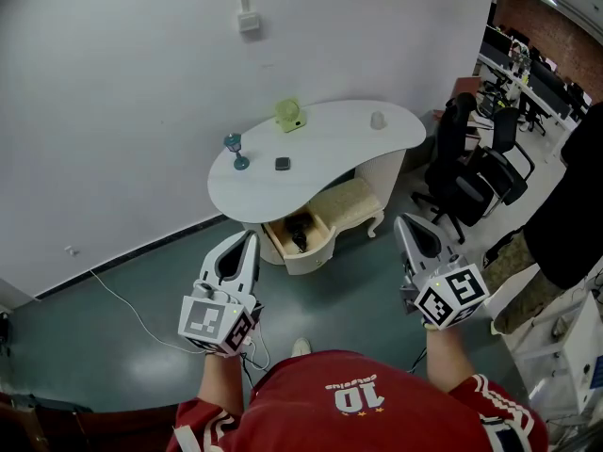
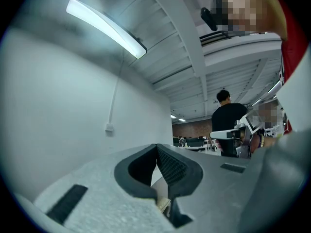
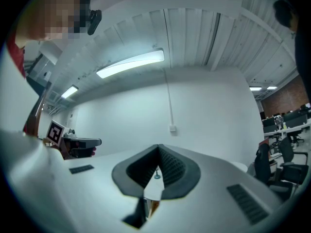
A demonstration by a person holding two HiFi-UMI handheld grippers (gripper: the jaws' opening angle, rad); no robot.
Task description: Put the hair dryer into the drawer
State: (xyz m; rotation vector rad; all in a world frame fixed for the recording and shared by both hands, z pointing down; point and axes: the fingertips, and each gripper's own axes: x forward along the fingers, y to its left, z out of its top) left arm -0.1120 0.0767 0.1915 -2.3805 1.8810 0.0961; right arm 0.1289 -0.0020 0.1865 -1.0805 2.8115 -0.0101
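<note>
In the head view a white curved table [image 1: 330,158] stands against the wall. A cream drawer [image 1: 313,255] hangs open under it. A black hair dryer [image 1: 300,231] lies inside the drawer. Both grippers are held level in front of the person, well short of the table. My left gripper [image 1: 252,236] is shut with nothing in it; in the left gripper view its pads [image 2: 167,165] meet at the tip. My right gripper [image 1: 399,219] is shut and holds nothing, and its pads [image 3: 171,166] also touch at the tip.
On the tabletop stand a blue goblet [image 1: 236,150], a green object [image 1: 288,115], a small dark item [image 1: 282,164] and a white cup [image 1: 378,120]. A cream stool [image 1: 349,202] sits beside the drawer. Black office chairs [image 1: 471,169] and a person in black [image 1: 577,196] are at the right.
</note>
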